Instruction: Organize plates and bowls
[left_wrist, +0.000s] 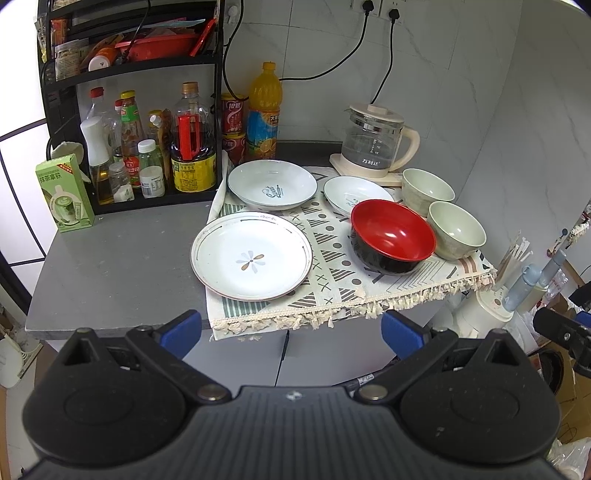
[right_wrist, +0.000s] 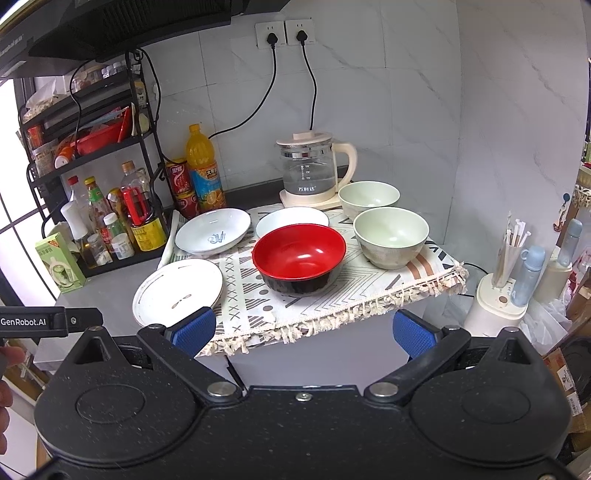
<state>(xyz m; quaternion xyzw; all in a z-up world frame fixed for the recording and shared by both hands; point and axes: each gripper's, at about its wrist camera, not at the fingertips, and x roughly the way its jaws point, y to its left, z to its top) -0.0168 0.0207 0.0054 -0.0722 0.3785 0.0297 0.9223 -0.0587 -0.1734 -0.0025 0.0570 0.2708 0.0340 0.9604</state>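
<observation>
Both of your tools hang short of the table (left_wrist: 110, 258) with nothing between their pads: the left tool (left_wrist: 291, 330) is spread wide and empty, and the right tool (right_wrist: 304, 330) is just as wide and just as empty. The dishes all sit ahead and below on the patterned cloth (left_wrist: 332, 291). The flower plate (left_wrist: 252, 256) lies nearest the front edge on the left, half off the cloth onto the bare table, and it is almost straight ahead of your left tool. Behind it are two more plates, the large printed plate (left_wrist: 272, 183) and the small plate (left_wrist: 351, 192), the latter partly hidden by the red bowl (right_wrist: 299, 254). That red bowl sits nearly dead ahead of your right tool, with the two pale green bowls, the near green bowl (right_wrist: 390, 236) and the far green bowl (right_wrist: 368, 195), to its right and touching or nearly touching each other beside the kettle (right_wrist: 314, 170). So the split looks natural: plates lie to your left hand, bowls to your right. Round dishes have no long axis, so I judge you will need to come at a rim, and the flower plate's near rim is the closest one to reach.
</observation>
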